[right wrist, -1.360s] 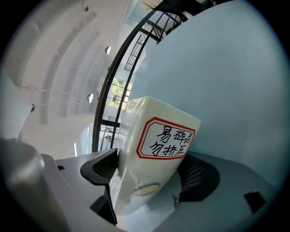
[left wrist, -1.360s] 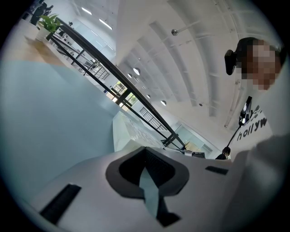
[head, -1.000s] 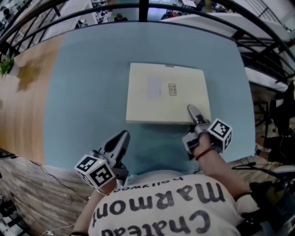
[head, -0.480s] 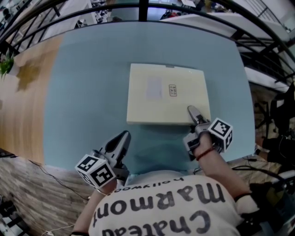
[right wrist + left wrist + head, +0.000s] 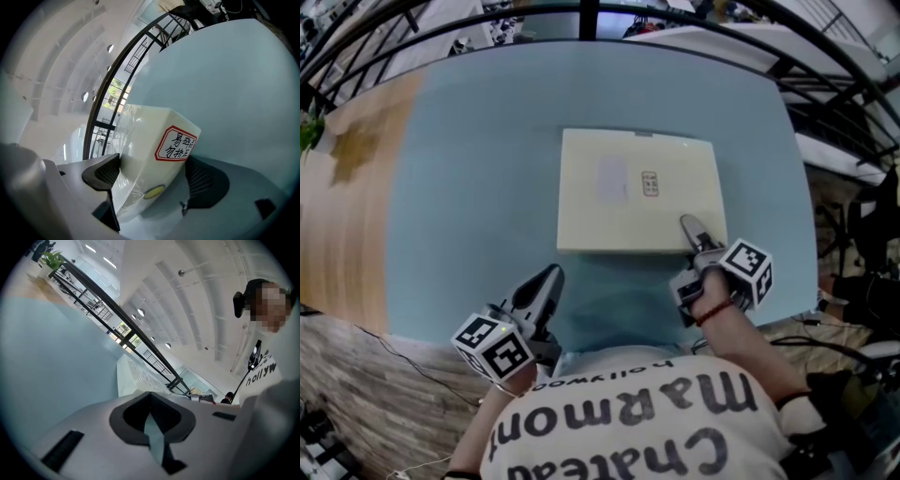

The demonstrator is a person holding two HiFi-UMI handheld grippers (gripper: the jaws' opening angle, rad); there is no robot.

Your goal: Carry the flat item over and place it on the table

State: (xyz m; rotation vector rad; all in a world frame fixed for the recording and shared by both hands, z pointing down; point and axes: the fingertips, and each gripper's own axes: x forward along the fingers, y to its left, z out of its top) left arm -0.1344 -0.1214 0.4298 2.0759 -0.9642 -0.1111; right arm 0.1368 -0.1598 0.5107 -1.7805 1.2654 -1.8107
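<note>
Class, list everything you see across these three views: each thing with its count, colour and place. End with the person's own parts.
table: one, light blue, under the box.
flat box: one, cream, lying on the table, centre.
sticker: one, white with red border, on the box's corner at the right tongs.
railing: one, black, beyond the table's far edge.
wooden floor: one, brown, left of the table.
plant: one, green, far left.
shirt: one, white with dark print, nearest the camera.
left tongs: one, grey, jaws together, empty.
right tongs: one, grey, shut on the box's near right corner.
</note>
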